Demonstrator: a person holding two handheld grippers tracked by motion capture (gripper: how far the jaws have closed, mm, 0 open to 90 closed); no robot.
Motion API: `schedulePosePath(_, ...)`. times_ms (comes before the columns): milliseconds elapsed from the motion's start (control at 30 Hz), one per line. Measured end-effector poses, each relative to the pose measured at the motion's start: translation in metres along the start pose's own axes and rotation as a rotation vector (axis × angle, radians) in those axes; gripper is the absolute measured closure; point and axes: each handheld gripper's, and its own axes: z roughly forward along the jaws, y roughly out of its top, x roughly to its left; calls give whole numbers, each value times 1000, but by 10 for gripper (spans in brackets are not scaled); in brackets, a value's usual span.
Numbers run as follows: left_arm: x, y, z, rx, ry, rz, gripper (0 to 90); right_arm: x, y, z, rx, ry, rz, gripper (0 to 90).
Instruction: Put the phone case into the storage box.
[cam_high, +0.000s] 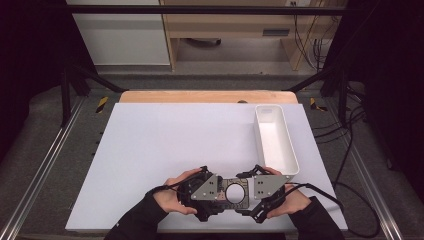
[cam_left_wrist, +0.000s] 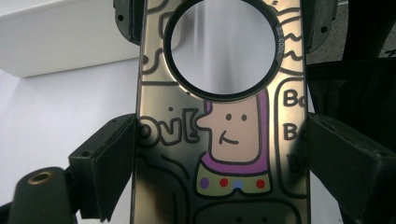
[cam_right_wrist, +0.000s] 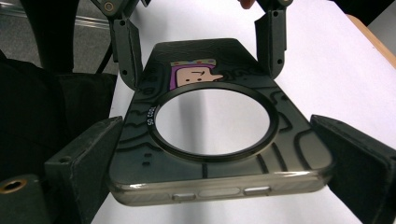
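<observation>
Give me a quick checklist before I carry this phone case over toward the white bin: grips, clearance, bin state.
1. Left gripper on the phone case: ok; in the left gripper view its jaws sit against both long edges of the case.
2. Right gripper on the case: ok; its jaws flank the end with the side buttons.
3. Case lifted off the white table: cannot tell; it sits low over the near edge.
4. White bin empty: ok, its visible interior is bare.
5. Path to the bin: ok, the bin stands just beyond the right gripper, with bare table between.
</observation>
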Motion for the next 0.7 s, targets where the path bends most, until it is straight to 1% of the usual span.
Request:
schedulePosePath(300,-1,0,1,-5,-4,6,115,2,0,2,-26,3,-36,91)
schedulePosePath(400,-1,0,2,-3,-8,8,115,4,-1,3,-38,6,-56,108)
schedulePosePath(700,-2,0,1,-5,1,18,115,3,-2,4,-48,9,-69,113)
